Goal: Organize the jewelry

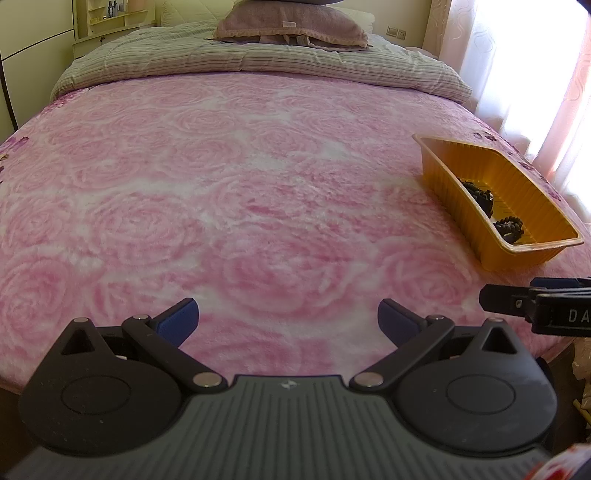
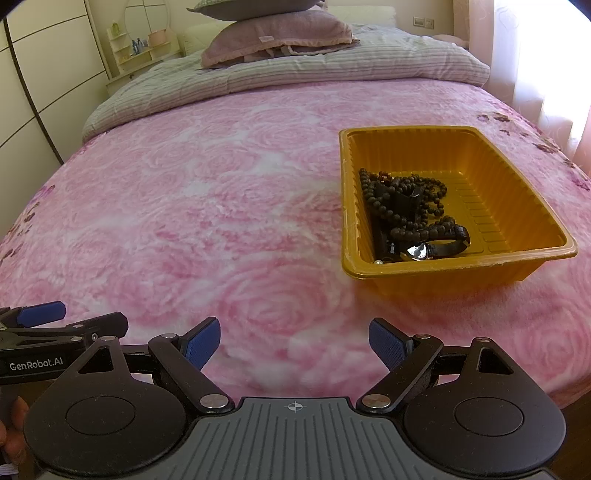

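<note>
Both the left gripper (image 1: pixel 288 317) and right gripper (image 2: pixel 294 339) are held empty, jaws apart, since beads (image 2: pixel 400 201) and watch (image 2: pixel 436 248) are already gathered in the tray (image 2: pixel 458 264) at two o'clock.

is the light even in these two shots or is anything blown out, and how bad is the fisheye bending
Left wrist view: the curtained window at the right is blown out, and the pink blanket bulges like a dome. Right wrist view: the same window glare at its right edge, wardrobe lines bow; orange tray stays sharp.

A home bedroom: a bed (image 2: pixel 221 192) with pink rose blanket, pillows (image 2: pixel 273 33) and wardrobe (image 2: pixel 44 74).
</note>
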`<move>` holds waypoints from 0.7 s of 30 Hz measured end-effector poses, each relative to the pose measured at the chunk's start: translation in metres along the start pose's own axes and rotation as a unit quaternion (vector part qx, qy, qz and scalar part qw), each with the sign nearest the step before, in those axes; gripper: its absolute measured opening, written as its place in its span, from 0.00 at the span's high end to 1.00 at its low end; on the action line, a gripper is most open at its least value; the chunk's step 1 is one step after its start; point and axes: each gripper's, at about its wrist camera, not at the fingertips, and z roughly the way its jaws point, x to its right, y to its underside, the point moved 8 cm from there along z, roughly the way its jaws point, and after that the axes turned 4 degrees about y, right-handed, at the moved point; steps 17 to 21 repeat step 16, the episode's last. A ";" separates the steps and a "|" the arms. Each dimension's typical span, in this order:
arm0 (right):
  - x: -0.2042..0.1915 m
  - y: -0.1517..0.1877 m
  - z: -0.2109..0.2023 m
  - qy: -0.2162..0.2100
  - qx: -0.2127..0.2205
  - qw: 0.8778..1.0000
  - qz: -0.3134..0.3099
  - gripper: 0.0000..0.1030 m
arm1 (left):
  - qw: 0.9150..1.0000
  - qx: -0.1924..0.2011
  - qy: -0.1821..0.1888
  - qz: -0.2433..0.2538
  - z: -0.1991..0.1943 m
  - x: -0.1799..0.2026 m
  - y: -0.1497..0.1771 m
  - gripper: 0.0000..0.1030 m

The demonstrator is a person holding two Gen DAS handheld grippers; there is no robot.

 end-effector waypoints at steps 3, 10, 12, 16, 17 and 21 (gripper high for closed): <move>0.000 0.000 0.000 0.000 0.000 1.000 0.000 0.15 | 1.000 0.000 0.000 0.000 0.000 0.000 0.000 0.00; 0.000 0.000 0.000 0.000 0.000 1.000 0.000 0.15 | 1.000 0.000 0.001 0.001 0.000 0.000 -0.001 0.00; -0.001 0.000 -0.001 0.000 0.001 1.000 0.000 0.15 | 1.000 0.004 0.003 0.000 -0.001 0.000 -0.002 0.00; 0.000 -0.001 -0.001 0.000 0.001 1.000 0.001 0.15 | 1.000 0.017 0.013 -0.002 -0.004 -0.001 -0.003 0.00; 0.000 -0.001 -0.001 0.000 0.001 1.000 0.001 0.15 | 1.000 0.017 0.013 -0.002 -0.004 -0.001 -0.003 0.00; 0.000 -0.001 -0.001 0.000 0.001 1.000 0.001 0.15 | 1.000 0.017 0.013 -0.002 -0.004 -0.001 -0.003 0.00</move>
